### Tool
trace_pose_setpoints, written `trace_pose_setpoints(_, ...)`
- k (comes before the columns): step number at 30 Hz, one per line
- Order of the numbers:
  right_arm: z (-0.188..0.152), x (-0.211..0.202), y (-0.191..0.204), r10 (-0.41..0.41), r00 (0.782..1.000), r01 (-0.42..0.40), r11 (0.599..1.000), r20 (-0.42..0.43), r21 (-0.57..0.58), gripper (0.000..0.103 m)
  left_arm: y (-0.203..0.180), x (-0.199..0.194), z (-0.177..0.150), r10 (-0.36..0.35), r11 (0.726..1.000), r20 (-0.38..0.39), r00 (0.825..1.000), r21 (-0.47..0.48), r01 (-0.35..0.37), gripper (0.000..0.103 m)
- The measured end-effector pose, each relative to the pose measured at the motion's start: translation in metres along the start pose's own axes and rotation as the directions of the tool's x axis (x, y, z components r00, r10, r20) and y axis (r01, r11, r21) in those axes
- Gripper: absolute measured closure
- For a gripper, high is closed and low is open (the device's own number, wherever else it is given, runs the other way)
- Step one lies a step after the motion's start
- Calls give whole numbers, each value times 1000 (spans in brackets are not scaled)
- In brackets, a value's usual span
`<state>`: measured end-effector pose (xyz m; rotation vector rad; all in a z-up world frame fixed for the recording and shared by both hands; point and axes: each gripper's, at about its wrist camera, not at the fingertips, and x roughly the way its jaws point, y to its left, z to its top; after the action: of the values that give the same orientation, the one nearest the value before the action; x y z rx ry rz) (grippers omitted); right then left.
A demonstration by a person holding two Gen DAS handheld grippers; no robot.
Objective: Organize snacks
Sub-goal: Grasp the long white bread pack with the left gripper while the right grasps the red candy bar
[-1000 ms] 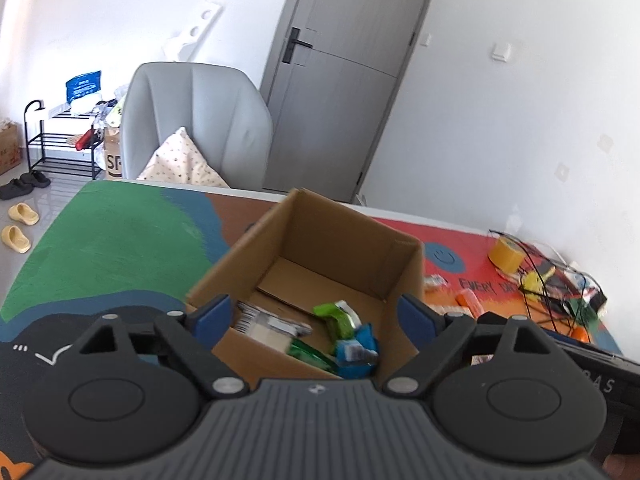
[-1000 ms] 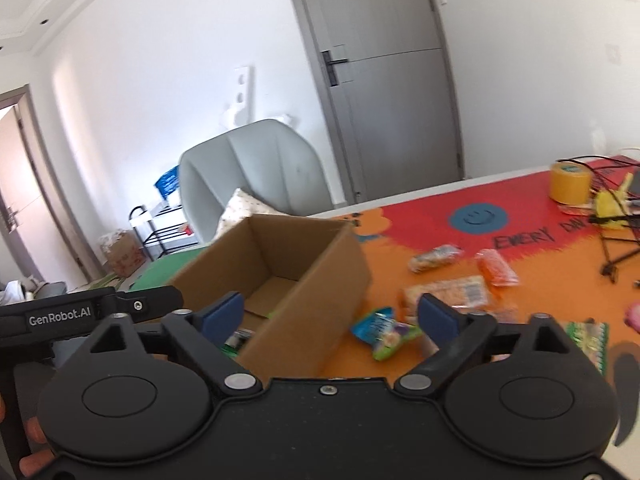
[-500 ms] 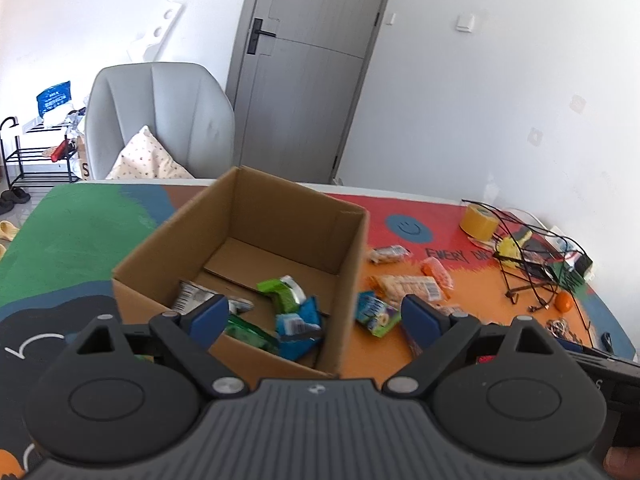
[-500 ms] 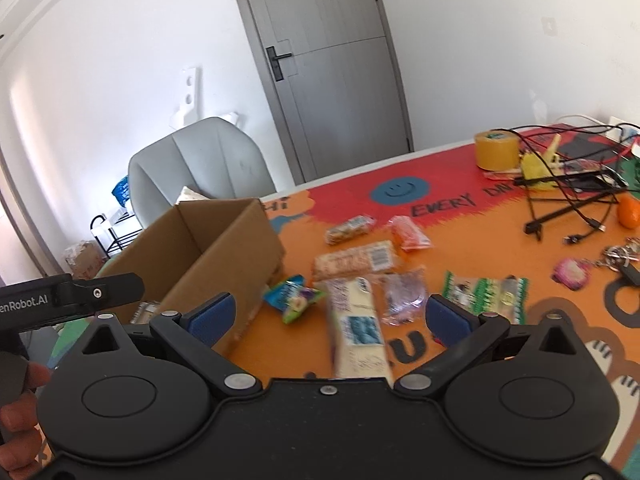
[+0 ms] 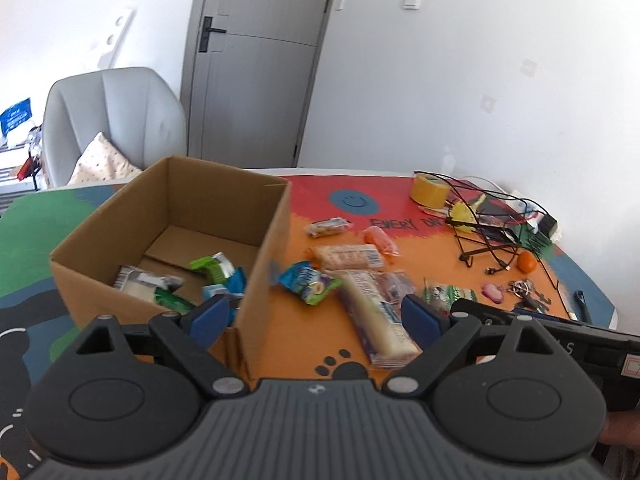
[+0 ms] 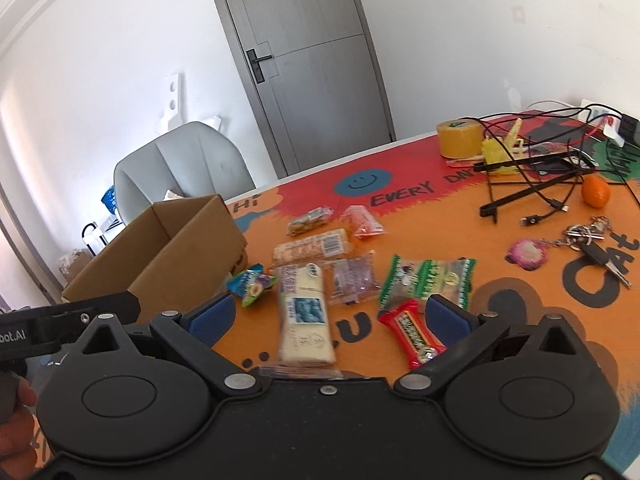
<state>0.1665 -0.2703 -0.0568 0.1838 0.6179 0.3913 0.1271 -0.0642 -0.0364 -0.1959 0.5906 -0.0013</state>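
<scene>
An open cardboard box [image 5: 256,264] stands on the colourful table mat and holds several snack packets [image 5: 212,268]. It also shows in the right wrist view [image 6: 192,248]. Loose snacks lie to its right: a long white bar [image 6: 306,312], a red candy bar [image 6: 412,330], a green-and-white packet [image 6: 428,276], a blue-green packet [image 6: 250,284], a clear purple packet [image 6: 352,276] and biscuit packs [image 6: 310,248]. My left gripper [image 5: 316,316] is open and empty above the box's near right corner. My right gripper [image 6: 330,318] is open and empty above the white bar and red candy.
A yellow tape roll [image 6: 458,138], tangled black cables and a stand [image 6: 528,176], an orange fruit [image 6: 595,191] and keys with a pink charm [image 6: 560,244] lie at the right of the table. A grey chair [image 5: 116,120] stands behind the table, before a grey door.
Both grippers have swung right, from over the box toward the loose snacks. The box has shifted left in both views. Both stay open and empty.
</scene>
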Motion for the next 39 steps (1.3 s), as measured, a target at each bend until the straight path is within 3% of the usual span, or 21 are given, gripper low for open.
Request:
trace_pose_setpoints(5,-6,1,-13,1,1000,-1,1000,-20,5,26,-13,5,-2,-31,999,-4,1000,21,31,13)
trace_pose_setpoints(14,-11,9,-40,-27,998,30,998,-52,52,50,-31,20,-5,-67,997,-23,997,45,68,21)
trace_pose_setpoints(23,-14,24,-52,-48,995,52,998,-85,45,50,-37,54,-12,-73,997,-102,992,27,76,34)
trace_pose_setpoints(26,-15,28,-52,-49,994,52,998,-94,25,56,-39,66,-14,-71,997,-124,990,13,73,38)
trace_pose_setpoints(39,-14,40,-61,-44,993,41,999,-110,-35,63,-66,113,-21,-60,998,-191,980,3,62,45)
